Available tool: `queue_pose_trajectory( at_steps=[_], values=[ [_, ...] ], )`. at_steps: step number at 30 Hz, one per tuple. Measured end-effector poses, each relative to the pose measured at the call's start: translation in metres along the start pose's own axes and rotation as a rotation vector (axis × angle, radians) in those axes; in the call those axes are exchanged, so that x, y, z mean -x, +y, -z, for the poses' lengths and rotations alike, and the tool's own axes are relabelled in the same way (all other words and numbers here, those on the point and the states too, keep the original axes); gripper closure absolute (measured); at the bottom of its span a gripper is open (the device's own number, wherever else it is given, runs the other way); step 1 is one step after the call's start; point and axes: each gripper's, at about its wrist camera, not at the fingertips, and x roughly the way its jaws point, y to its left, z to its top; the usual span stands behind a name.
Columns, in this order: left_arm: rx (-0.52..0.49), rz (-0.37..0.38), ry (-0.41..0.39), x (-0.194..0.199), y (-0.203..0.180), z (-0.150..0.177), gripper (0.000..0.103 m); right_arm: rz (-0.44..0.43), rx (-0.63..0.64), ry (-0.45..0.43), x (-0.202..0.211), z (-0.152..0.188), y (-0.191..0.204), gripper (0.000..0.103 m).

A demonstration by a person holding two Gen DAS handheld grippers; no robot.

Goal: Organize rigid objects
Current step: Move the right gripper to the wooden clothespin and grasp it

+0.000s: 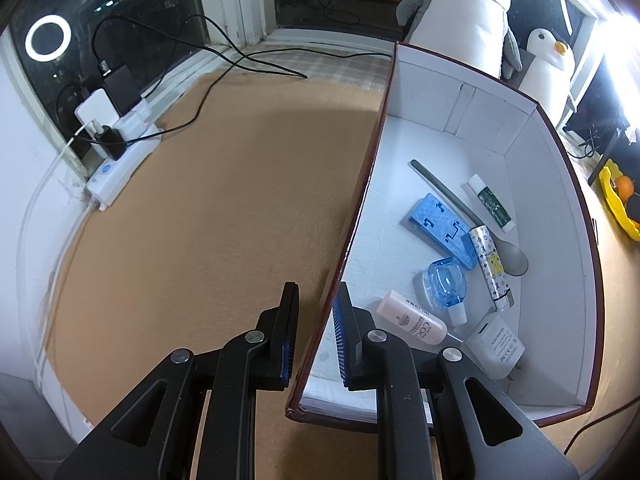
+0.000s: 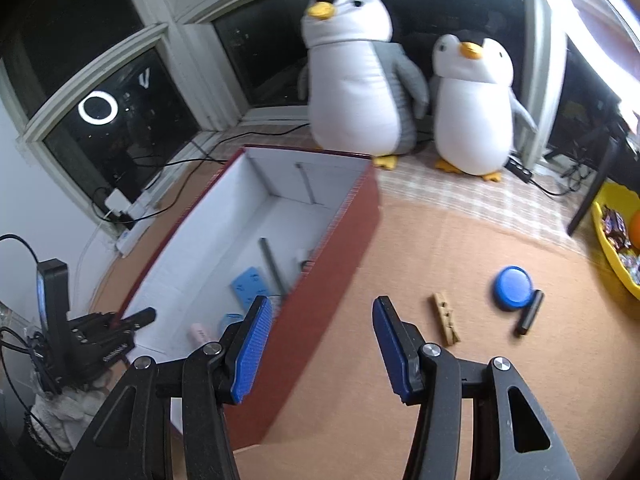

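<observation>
Nearest, the left gripper [image 1: 316, 336] straddled the box [image 1: 560, 208] wall, jaws apart, gripping nothing. Only the right wrist view showed the spread, empty right gripper [image 2: 322, 346], with the clothespin [image 2: 445, 318] and blue lid [image 2: 513, 288] beyond it, outside the box.

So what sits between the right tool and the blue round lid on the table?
A wooden clothespin lies on the bare brown table between the open right tool and the blue round lid; a black stick rests beside the lid. Right wrist view.
</observation>
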Motion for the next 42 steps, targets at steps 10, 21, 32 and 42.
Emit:
queue_pose_trajectory(
  at_steps=[10,21,32,42],
  values=[
    [-0.018,-0.05,0.008,0.0,-0.008,-0.004,0.087,0.085,-0.027,0.066,-0.026,0.011,-0.065,0.054],
    [-0.025,-0.092,0.026,-0.001,-0.011,-0.005,0.087,0.1,0.052,0.172,-0.077,0.017,-0.075,0.055],
    [-0.019,-0.102,0.033,-0.003,-0.012,-0.006,0.087,0.115,0.068,0.242,-0.108,0.01,-0.08,0.079],
    [-0.017,-0.096,0.029,-0.003,-0.011,-0.005,0.087,0.122,0.073,0.267,-0.114,0.014,-0.08,0.092]
  ],
)
